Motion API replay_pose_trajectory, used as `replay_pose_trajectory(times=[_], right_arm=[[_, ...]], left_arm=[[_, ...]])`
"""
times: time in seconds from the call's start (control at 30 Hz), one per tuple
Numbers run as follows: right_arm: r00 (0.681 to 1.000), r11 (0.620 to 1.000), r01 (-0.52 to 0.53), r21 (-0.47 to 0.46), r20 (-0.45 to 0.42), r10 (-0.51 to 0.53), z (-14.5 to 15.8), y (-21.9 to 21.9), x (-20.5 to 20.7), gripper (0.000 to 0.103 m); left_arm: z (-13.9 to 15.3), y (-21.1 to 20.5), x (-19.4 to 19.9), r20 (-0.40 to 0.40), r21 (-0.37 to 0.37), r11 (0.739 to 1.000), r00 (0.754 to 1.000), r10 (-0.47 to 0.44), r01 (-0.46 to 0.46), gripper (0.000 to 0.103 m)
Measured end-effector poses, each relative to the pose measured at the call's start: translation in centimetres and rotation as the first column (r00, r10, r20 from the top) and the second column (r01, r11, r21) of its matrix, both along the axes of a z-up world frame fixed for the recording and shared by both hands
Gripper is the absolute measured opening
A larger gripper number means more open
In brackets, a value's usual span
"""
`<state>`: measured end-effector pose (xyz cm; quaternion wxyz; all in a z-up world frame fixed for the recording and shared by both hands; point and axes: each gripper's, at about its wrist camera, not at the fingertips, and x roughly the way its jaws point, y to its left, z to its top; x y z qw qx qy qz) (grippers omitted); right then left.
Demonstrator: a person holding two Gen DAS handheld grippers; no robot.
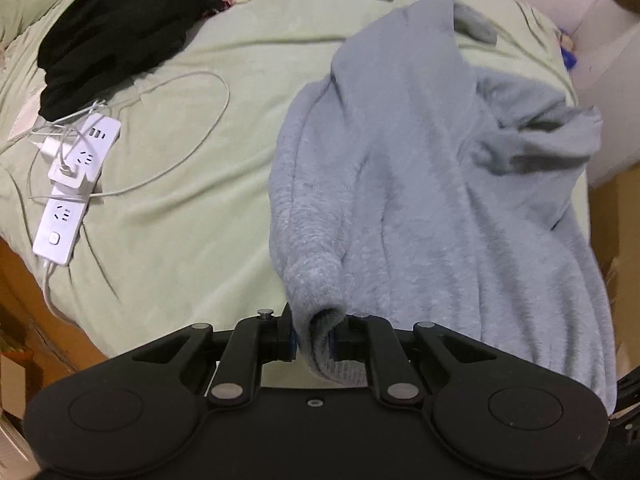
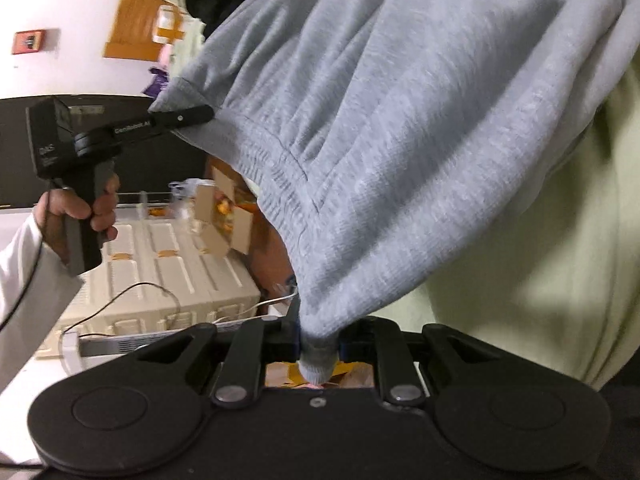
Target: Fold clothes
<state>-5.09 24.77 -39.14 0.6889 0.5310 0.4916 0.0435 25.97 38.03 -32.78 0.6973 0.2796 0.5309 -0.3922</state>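
Observation:
A light grey fleece garment lies stretched over the pale green bed cover, its near edge lifted. My left gripper is shut on a rolled fold of that edge. In the right wrist view the same grey garment hangs as a taut sheet with a ribbed hem. My right gripper is shut on a corner of the hem. The left gripper, held by a hand in a white sleeve, pinches the hem's other end at the left.
A white power strip with plugs and looping white cables lies on the bed at the left. A black clothes pile sits at the back left, more dark garments along the far edge. Beside the bed stand a cream plastic crate and an open cardboard box.

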Motion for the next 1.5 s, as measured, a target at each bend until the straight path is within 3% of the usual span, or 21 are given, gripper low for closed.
replay_pose_trajectory(times=[0.1,0.17,0.3,0.4,0.5,0.63,0.73,0.83,0.97,1.13,1.3,1.33,1.4,1.5], right_arm=[[0.999,0.999,-0.016,-0.039,-0.034,0.015,-1.5,1.2,1.3,0.015],[0.998,0.997,-0.041,-0.072,-0.052,0.037,-2.5,2.0,2.0,0.016],[0.996,0.993,-0.063,-0.102,-0.076,0.056,-3.4,3.4,3.7,0.033],[0.993,0.987,-0.083,-0.138,-0.091,0.071,-3.0,3.9,4.3,0.056],[0.991,0.987,-0.082,-0.137,-0.111,0.067,-2.5,3.0,3.6,0.066],[0.992,0.991,-0.032,-0.128,-0.125,0.015,-0.9,-0.1,0.9,0.072],[0.995,0.989,0.017,-0.147,-0.093,-0.031,1.0,-2.4,-0.7,0.073],[0.995,0.98,0.049,-0.193,-0.075,-0.064,2.9,-5.2,-1.9,0.075],[0.99,0.959,0.089,-0.268,-0.08,-0.114,4.4,-9.7,-3.1,0.078],[0.976,0.936,0.159,-0.314,-0.092,-0.197,4.5,-16.9,-4.9,0.078],[0.992,0.935,0.039,-0.352,-0.097,-0.078,4.1,-25.0,-5.3,0.078],[0.994,0.929,0.021,-0.369,-0.092,-0.059,4.4,-26.2,-5.4,0.078],[0.997,0.915,-0.022,-0.403,-0.075,-0.009,4.9,-29.7,-5.5,0.078],[0.998,0.904,-0.041,-0.426,-0.065,0.014,5.5,-34.1,-6.2,0.078]], left_arm=[[-2.3,0.3,0.2,0.011,0.031,0.999,1.0,0.005,-0.006,0.016],[-4.1,0.4,0.2,0.015,0.06,0.997,0.999,0.04,-0.041,0.023],[-6.4,1.0,0.4,0.034,0.11,0.984,0.99,0.14,-0.143,0.034],[-6.5,1.7,0.2,0.037,0.107,0.979,0.985,0.17,-0.173,0.046],[-6.3,2.7,-0.1,0.046,0.124,0.976,0.984,0.174,-0.178,0.052],[-5.0,4.5,-0.4,0.048,0.1,0.968,0.973,0.225,-0.229,0.052],[-3.8,6.0,-0.8,0.027,0.069,0.949,0.952,0.305,-0.306,0.054],[-2.1,7.1,-1.8,0.017,0.023,0.916,0.916,0.401,-0.401,0.055],[-0.8,7.5,-4.6,-0.062,-0.048,0.863,0.864,0.5,-0.503,0.061],[-1.1,5.7,-9.3,-0.109,-0.029,0.813,0.81,0.576,-0.582,0.061],[-1.8,3.5,-14.0,-0.121,-0.017,0.758,0.754,0.646,-0.652,0.061],[-1.8,3.2,-14.9,-0.118,-0.012,0.741,0.737,0.665,-0.671,0.061],[-1.9,2.5,-17.5,-0.123,0.014,0.668,0.661,0.74,-0.744,0.061],[-1.9,1.2,-20.0,-0.106,0.031,0.589,0.584,0.805,-0.807,0.061]])
